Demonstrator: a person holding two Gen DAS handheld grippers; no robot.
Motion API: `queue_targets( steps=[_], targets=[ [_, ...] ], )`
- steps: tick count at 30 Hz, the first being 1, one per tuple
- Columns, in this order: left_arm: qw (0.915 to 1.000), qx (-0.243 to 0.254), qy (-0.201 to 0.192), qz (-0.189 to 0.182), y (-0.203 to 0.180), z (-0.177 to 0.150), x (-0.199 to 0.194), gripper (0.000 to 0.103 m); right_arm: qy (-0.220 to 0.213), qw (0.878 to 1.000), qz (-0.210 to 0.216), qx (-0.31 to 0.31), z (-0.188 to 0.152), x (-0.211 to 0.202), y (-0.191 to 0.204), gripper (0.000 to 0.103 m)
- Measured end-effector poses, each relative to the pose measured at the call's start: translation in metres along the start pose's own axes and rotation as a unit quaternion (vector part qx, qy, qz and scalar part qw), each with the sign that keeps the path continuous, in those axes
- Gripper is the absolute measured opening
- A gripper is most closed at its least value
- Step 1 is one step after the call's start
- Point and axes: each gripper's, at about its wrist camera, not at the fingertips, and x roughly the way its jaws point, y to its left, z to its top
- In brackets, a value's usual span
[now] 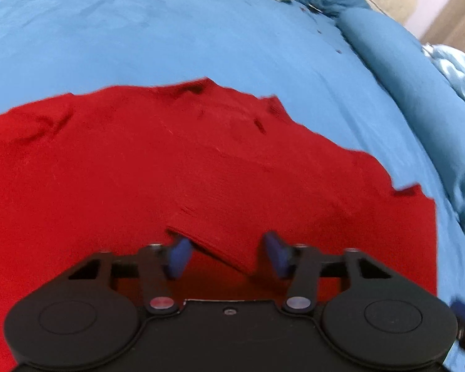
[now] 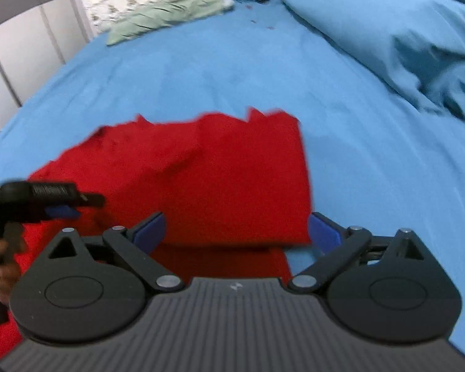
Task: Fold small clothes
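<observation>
A red garment (image 1: 139, 170) lies spread on the blue bed sheet (image 1: 170, 37), partly folded, with a folded edge running diagonally between my left fingers. My left gripper (image 1: 228, 255) is open just above the cloth, holding nothing. In the right wrist view the red garment (image 2: 232, 179) shows a folded flap with a straight right edge. My right gripper (image 2: 237, 232) is wide open over the flap's near edge, holding nothing. The left gripper (image 2: 55, 201) shows at the left of the right wrist view, over the garment.
A pale green patterned pillow (image 2: 167, 9) lies at the far end of the bed. A bunched blue duvet (image 2: 403, 31) runs along the right side; it also shows in the left wrist view (image 1: 403, 77). A white cupboard (image 2: 24, 31) stands at the left.
</observation>
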Motion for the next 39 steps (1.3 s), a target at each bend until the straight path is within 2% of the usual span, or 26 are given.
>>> queue_targets(
  steps=[2,3,5,7,10,14,16,21,24,27,30,32,35,36,38,39],
  targets=[
    [0.9999,-0.011,-0.007,0.002,0.003,0.005,0.003,0.028,0.000,0.999,-0.033,0.005,-0.008,0.002,-0.001,0.103],
    [0.9999,-0.014,-0.009,0.003,0.004,0.008,0.003,0.022,0.004,0.999,-0.041,-0.001,-0.012,0.003,-0.002,0.103],
    [0.9998,-0.015,-0.011,0.001,0.006,0.012,0.002,0.005,0.013,0.998,-0.061,-0.018,-0.020,0.012,0.002,0.103],
    [0.9998,-0.010,-0.019,-0.001,0.005,0.015,-0.005,0.005,0.016,0.996,-0.074,-0.036,-0.024,0.019,0.007,0.103],
    [0.9979,-0.005,-0.064,0.002,0.006,0.026,-0.029,0.005,0.019,0.992,-0.102,-0.066,-0.023,0.039,0.019,0.103],
    [0.9879,-0.010,-0.148,0.047,0.033,0.039,-0.076,0.005,0.016,0.988,-0.129,-0.084,-0.018,0.064,0.028,0.103],
    [0.9825,-0.012,-0.169,0.078,0.055,0.040,-0.088,0.005,0.008,0.987,-0.135,-0.088,-0.013,0.073,0.031,0.103],
    [0.9845,-0.034,-0.142,0.097,0.098,0.028,-0.080,0.005,0.000,0.986,-0.138,-0.097,-0.003,0.090,0.032,0.103],
    [0.9826,-0.037,-0.150,0.103,0.105,0.020,-0.084,0.005,0.006,0.986,-0.138,-0.089,0.001,0.086,0.022,0.103],
    [0.9805,-0.038,-0.155,0.115,0.110,0.009,-0.094,0.005,0.007,0.981,-0.157,-0.118,-0.003,0.078,0.015,0.103],
    [0.9827,-0.039,-0.134,0.122,0.116,-0.003,-0.090,0.005,0.014,0.979,-0.166,-0.115,-0.006,0.074,0.000,0.103],
    [0.9835,-0.035,-0.124,0.127,0.120,-0.011,-0.084,0.005,0.021,0.983,-0.154,-0.097,-0.005,0.073,-0.012,0.103],
    [0.9846,-0.027,-0.111,0.132,0.123,-0.023,-0.078,0.005,0.026,0.984,-0.145,-0.103,-0.008,0.071,-0.016,0.103],
    [0.9851,-0.024,-0.106,0.133,0.124,-0.025,-0.077,0.005,0.026,0.983,-0.143,-0.108,-0.009,0.070,-0.017,0.103],
    [0.9842,-0.020,-0.095,0.148,0.125,-0.030,-0.077,0.015,0.033,0.983,-0.136,-0.117,-0.007,0.068,-0.018,0.103],
    [0.9832,-0.023,-0.094,0.155,0.126,-0.031,-0.079,0.016,0.037,0.983,-0.132,-0.122,-0.006,0.066,-0.017,0.103]
  ],
)
